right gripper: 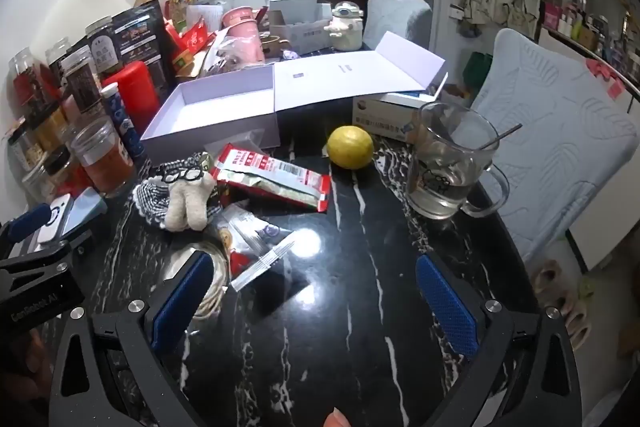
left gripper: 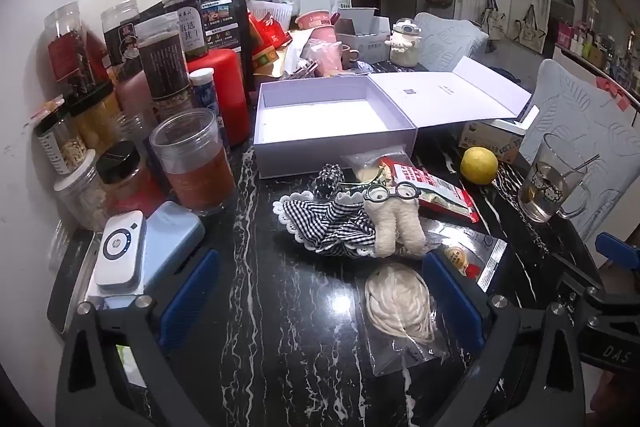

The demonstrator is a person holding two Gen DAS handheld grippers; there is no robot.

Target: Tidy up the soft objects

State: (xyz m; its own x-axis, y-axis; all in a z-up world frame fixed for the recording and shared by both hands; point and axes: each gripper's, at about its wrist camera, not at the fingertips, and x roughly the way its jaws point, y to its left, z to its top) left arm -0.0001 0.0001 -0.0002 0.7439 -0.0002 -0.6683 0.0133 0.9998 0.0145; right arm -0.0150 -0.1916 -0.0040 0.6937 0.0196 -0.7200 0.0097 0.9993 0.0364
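While both the left tongs [left gripper: 320, 307] and right tongs [right gripper: 316, 303] are hanging wide apart and empty, a fuzzy cream plush [left gripper: 394, 223] is lying on ruffled gingham fabric [left gripper: 320, 223] mid-tabletop [left gripper: 260, 307], near the white rectangular box [left gripper: 332, 143].

Plush toy [left gripper: 394, 223] on scrunchie [left gripper: 320, 223] (before box [left gripper: 332, 143])

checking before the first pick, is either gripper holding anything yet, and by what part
Nothing is held. The left gripper and the right gripper both stand open over bare table, pads touching nothing.
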